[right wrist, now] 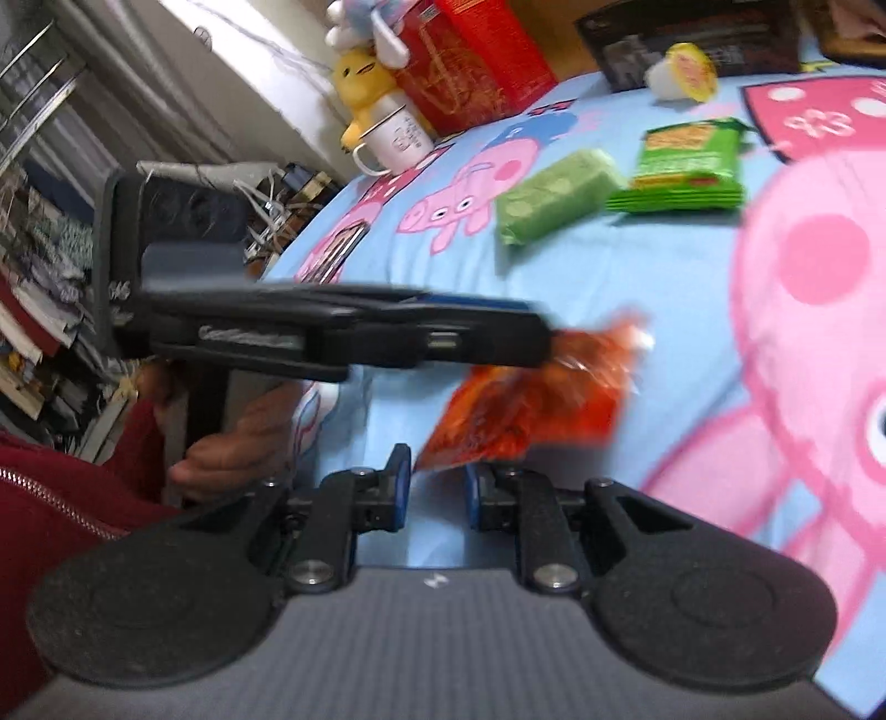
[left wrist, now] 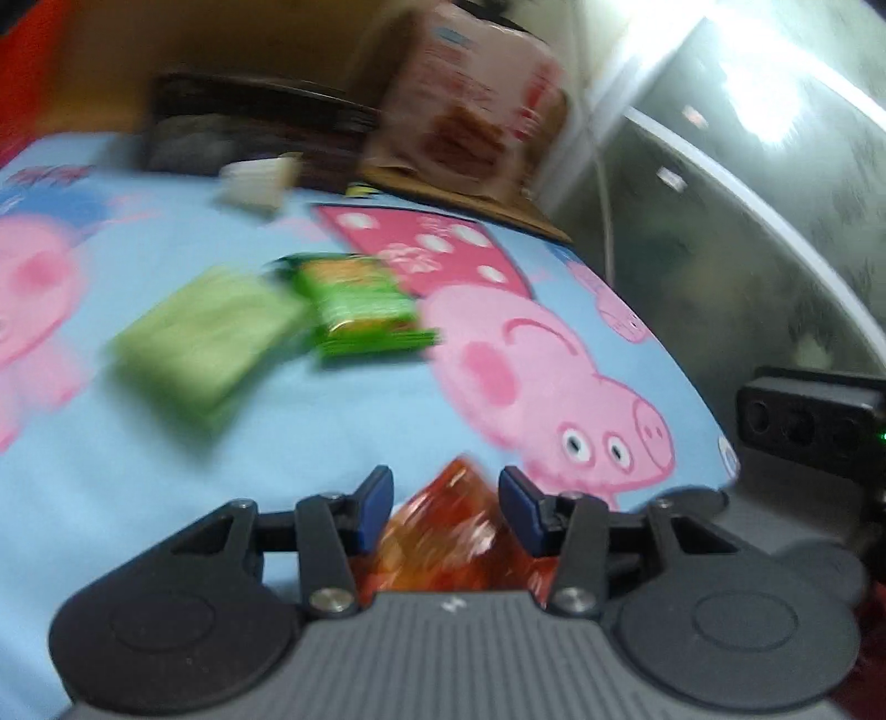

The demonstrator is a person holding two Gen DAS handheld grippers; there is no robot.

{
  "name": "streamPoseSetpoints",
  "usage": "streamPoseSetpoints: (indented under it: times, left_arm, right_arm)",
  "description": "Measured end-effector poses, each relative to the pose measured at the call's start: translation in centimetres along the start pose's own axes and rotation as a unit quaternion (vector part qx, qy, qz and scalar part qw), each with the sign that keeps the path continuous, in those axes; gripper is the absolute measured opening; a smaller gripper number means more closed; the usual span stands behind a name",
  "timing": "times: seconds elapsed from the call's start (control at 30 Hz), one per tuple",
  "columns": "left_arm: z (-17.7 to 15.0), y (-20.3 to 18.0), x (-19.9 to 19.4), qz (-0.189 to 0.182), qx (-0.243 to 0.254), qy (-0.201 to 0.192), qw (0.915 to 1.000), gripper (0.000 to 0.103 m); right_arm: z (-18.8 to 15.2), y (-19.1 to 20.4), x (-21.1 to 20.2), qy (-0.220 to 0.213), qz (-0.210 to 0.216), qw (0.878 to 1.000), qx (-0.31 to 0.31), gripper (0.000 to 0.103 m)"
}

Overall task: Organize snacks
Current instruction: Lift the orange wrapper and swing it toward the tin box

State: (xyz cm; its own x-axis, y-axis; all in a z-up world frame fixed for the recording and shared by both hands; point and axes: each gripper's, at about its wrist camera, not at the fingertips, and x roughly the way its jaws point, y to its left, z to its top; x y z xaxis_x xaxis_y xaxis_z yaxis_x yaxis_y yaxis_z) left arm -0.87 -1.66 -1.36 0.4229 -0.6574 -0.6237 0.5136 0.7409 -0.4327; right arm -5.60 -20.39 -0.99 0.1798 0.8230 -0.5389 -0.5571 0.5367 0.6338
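Note:
My left gripper is shut on an orange snack packet and holds it above the blue cartoon sheet. In the right wrist view the left gripper reaches in from the left with the orange packet hanging from its tips. My right gripper is open and empty just below that packet. A pale green packet and a bright green packet lie side by side farther up the sheet. A small white cup with a yellow lid lies beyond them.
A red box, a yellow plush toy and a white mug stand at the sheet's far left edge. A dark box and a brown carton stand at the back. Clutter fills the floor at left.

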Motion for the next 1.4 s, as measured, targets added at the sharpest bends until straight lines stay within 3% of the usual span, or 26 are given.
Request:
streamPoseSetpoints:
  times: [0.07,0.17,0.3,0.47,0.63,0.73,0.77,0.9,1.1,1.4]
  left_arm:
    - [1.3,-0.9,1.3,0.022,0.016,0.002,0.9996,0.041]
    - [2.2,-0.5,0.1,0.002,-0.003,-0.018,0.9998,0.043]
    - [0.4,1.3,-2.7,0.013,-0.019,-0.025,0.9994,0.045]
    - [-3.4,3.8,-4.8,-0.033,-0.104,0.013,0.9939,0.046]
    - [-4.7,3.8,-4.1,-0.082,-0.158,0.015,0.9840,0.045]
    - [-4.3,3.4,-3.4,-0.075,-0.157,0.009,0.9846,0.037]
    - [-4.3,3.6,-3.3,-0.072,-0.163,0.008,0.9840,0.026]
    - [-4.3,5.3,-2.9,-0.083,-0.201,0.017,0.9760,0.014]
    - [-3.1,3.7,-3.8,-0.066,-0.144,0.011,0.9873,0.011]
    - [4.4,2.9,-4.3,-0.018,-0.056,-0.023,0.9980,0.012]
  right_arm:
    - [-0.2,-0.1,-0.7,-0.010,-0.013,1.000,0.003,0.024]
    - [-0.8,-0.3,-2.4,-0.025,-0.039,0.999,0.003,0.028]
    - [-2.5,-1.9,-5.5,-0.051,-0.055,0.997,0.032,0.030]
    - [-2.4,-4.1,-7.4,-0.093,-0.066,0.991,0.075,0.036]
    - [0.2,-5.8,-5.3,-0.073,-0.024,0.993,0.088,0.035]
    - [1.3,-5.8,-3.6,-0.064,0.002,0.995,0.083,0.035]
    - [1.5,-5.7,-2.9,-0.060,0.009,0.995,0.083,0.031]
    - [1.0,-5.4,-2.6,-0.071,0.016,0.994,0.087,0.019]
    - [0.9,-4.4,-3.1,-0.084,0.006,0.994,0.075,0.016]
    - [5.9,-4.1,-4.5,-0.145,-0.012,0.989,0.041,0.015]
